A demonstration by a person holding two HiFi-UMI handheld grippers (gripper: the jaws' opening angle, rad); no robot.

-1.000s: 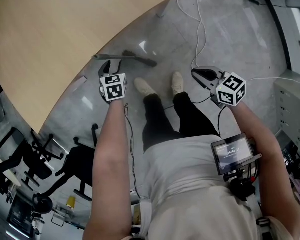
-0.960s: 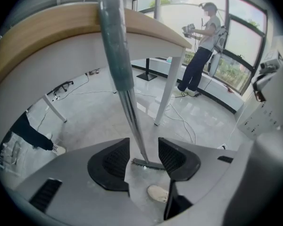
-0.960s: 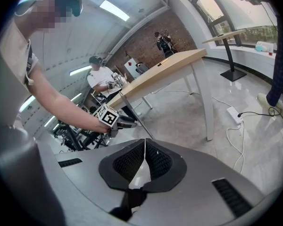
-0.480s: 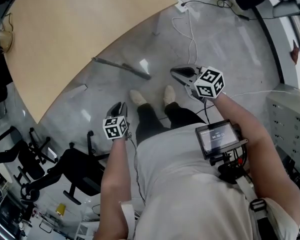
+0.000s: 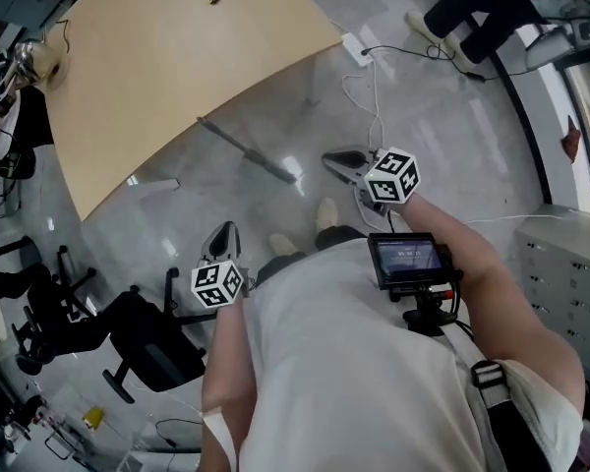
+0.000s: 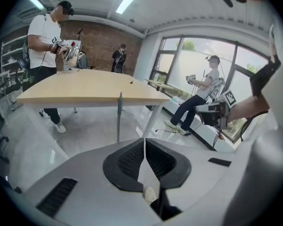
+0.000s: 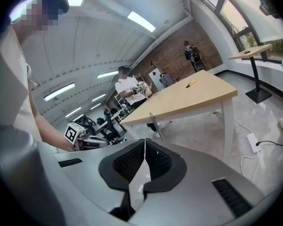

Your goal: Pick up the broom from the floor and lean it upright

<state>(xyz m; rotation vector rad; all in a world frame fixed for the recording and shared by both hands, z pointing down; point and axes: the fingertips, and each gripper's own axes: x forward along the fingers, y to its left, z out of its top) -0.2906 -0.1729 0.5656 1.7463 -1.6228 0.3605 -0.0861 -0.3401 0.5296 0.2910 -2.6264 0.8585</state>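
Observation:
The broom (image 5: 246,150) leans with its grey handle against the edge of the wooden table (image 5: 177,57); it shows as a thin upright rod (image 6: 119,119) in the left gripper view and as a slanted one (image 7: 154,124) in the right gripper view. My left gripper (image 5: 222,236) is well back from it, near my hip. Its jaws are closing to a thin line with nothing between them (image 6: 144,142). My right gripper (image 5: 336,160) hangs a little to the right of the broom's lower end. It is shut and empty (image 7: 145,145).
A white cable and power strip (image 5: 356,49) lie on the grey floor by the table's corner. A black office chair (image 5: 147,337) stands at the left, and grey cabinets (image 5: 570,264) at the right. A seated person (image 5: 482,3) is at the far right, others beyond the table.
The left gripper has let go beside the broom handle, drawn back toward my body and closed. The right gripper has lifted and shifted left. The view has risen, and the broom stays against the table.

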